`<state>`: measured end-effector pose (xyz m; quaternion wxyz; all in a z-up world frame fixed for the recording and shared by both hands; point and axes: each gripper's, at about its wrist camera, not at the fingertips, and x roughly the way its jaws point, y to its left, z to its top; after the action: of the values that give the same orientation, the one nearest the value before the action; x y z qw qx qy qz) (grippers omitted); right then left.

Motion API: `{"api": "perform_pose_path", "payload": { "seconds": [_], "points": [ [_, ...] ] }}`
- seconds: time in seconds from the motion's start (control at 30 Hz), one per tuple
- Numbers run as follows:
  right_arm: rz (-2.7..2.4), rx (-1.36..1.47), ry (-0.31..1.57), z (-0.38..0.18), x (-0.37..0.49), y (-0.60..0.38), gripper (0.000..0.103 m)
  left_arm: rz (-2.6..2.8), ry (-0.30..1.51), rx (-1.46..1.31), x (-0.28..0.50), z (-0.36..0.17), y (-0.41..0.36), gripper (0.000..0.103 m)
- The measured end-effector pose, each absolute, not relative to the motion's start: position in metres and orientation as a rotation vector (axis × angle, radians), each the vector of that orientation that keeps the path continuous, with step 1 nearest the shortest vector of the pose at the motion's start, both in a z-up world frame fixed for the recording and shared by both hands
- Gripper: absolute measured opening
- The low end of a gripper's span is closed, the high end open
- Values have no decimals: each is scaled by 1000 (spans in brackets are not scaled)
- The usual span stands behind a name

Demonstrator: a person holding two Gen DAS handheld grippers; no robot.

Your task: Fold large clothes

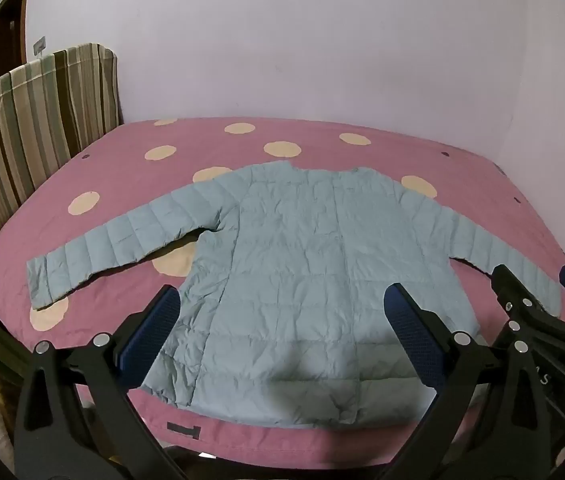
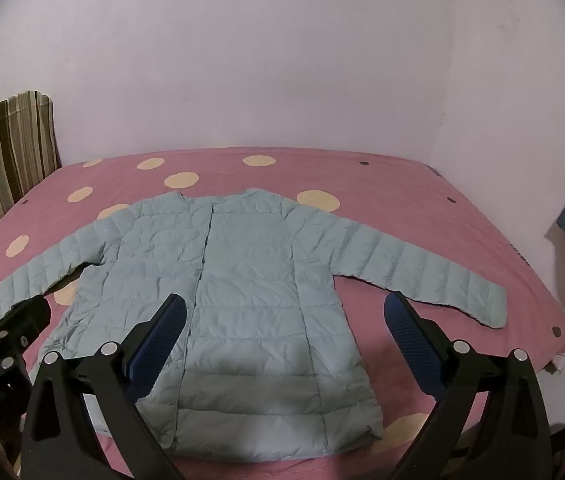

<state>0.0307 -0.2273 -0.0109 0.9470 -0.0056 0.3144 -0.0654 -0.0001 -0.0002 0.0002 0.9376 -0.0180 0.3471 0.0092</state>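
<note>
Jacket (image 1: 282,272) flat on bed (image 1: 422,152), front up, sleeves spread; nothing folded yet.

Left gripper (image 1: 282,320) and right gripper (image 2: 286,322) both hover wide open above the hem, holding nothing. Best start, I judge: pinch left cuff (image 1: 42,280), carry it across the chest. Left view alone shows that cuff whole; right view shows the right cuff (image 2: 490,308) and bed corner.

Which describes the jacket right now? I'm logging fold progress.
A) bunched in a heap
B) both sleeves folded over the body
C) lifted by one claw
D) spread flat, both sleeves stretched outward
D: the jacket lies flat on the pink bed cover, each sleeve stretched out to its side, with both claws open and gripping nothing.
</note>
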Motion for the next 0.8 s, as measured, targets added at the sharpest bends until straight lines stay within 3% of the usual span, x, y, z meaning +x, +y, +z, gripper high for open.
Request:
{"api": "perform_pose_path", "payload": {
  "seconds": [0.8],
  "points": [
    [-130,-8,641,-10,35,-225,98,16,718,-40,-3,-2,4,101]
  ]
}}
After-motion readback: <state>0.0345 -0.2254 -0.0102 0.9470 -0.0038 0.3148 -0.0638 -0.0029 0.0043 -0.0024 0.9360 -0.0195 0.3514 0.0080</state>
